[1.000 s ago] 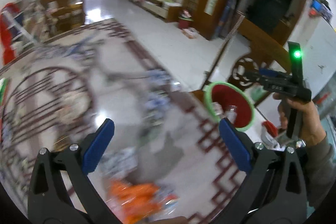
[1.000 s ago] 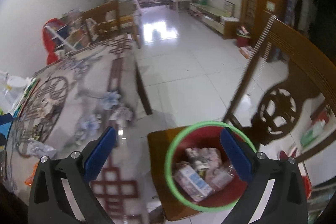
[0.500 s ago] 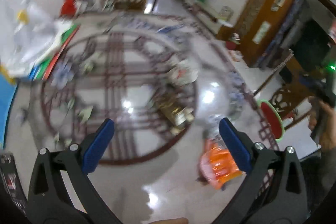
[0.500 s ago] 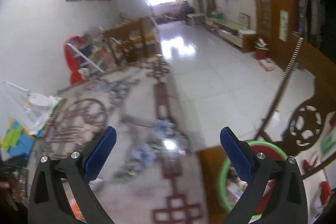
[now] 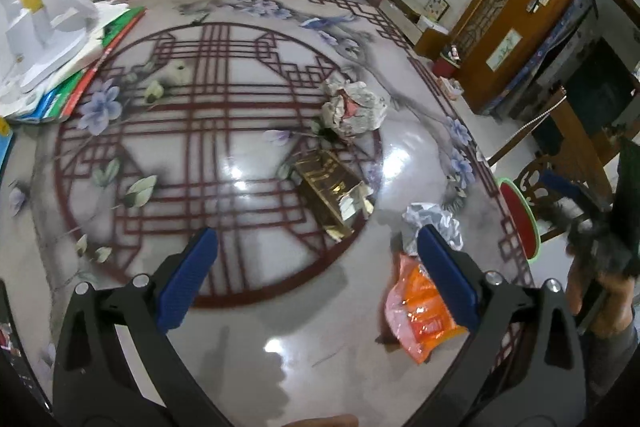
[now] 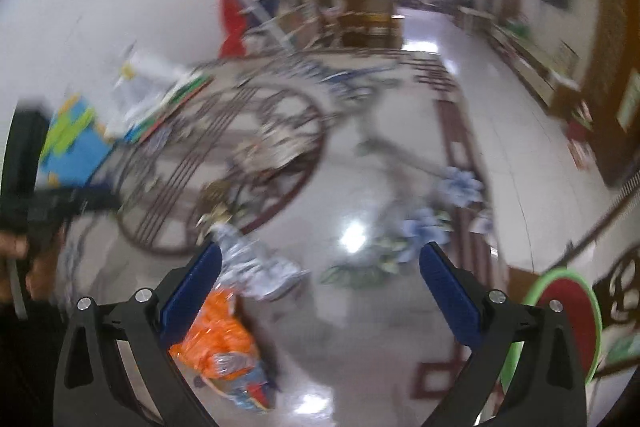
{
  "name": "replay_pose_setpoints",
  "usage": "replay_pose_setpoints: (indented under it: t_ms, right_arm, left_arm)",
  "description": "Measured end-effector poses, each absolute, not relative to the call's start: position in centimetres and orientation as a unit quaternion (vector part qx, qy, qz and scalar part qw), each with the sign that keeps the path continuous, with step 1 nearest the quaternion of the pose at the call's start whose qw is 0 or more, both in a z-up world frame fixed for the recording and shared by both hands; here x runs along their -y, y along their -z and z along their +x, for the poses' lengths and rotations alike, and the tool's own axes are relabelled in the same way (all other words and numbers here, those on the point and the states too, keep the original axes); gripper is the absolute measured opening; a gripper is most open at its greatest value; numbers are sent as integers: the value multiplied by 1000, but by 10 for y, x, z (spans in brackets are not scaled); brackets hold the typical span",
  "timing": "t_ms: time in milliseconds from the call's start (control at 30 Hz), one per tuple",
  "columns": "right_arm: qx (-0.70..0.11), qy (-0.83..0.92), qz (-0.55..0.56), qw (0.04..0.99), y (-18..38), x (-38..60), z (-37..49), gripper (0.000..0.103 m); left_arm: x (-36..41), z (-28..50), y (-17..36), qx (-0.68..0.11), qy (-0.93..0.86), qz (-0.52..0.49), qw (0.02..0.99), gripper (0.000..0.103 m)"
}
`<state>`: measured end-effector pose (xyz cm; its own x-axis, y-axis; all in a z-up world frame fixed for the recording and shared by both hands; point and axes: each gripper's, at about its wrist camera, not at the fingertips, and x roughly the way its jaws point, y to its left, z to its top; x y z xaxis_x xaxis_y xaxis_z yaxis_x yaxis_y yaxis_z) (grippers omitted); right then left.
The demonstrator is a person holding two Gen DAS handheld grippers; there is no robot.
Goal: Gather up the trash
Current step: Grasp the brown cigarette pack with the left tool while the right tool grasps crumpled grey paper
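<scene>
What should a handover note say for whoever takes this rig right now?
Left gripper: open, empty, above the table.
Right gripper: open, empty; its view is blurred.
Bin: red with a green rim, off the table's right edge; contents not visible now.
Left on the table: orange wrapper and silver wrapper nearest, gold box mid-table, crumpled paper beyond it.
Next, probably: the orange wrapper.

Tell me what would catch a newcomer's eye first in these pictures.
Probably the bright orange wrapper lying near the table's right edge, just behind the open left gripper. Next, the crumpled silver wrapper beside it, the gold box and crumpled paper ball toward the table's middle. The red bin with a green rim sits just off the table's right edge.
</scene>
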<state>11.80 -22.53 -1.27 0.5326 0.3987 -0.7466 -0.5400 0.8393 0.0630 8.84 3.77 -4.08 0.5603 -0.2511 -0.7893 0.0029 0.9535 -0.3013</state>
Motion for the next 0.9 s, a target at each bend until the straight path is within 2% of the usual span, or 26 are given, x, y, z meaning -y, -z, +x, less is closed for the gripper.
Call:
replay_pose_setpoints:
  t_ms: [633, 900]
  right_arm:
    - [-412, -328, -197, 827, 72, 140, 117, 96]
    - [-427, -327, -197, 820, 89, 137, 131, 95]
  left_arm:
    - [-6, 164, 95, -515, 48, -119, 847, 97]
    - [6, 176, 111, -525, 31, -84, 846, 97]
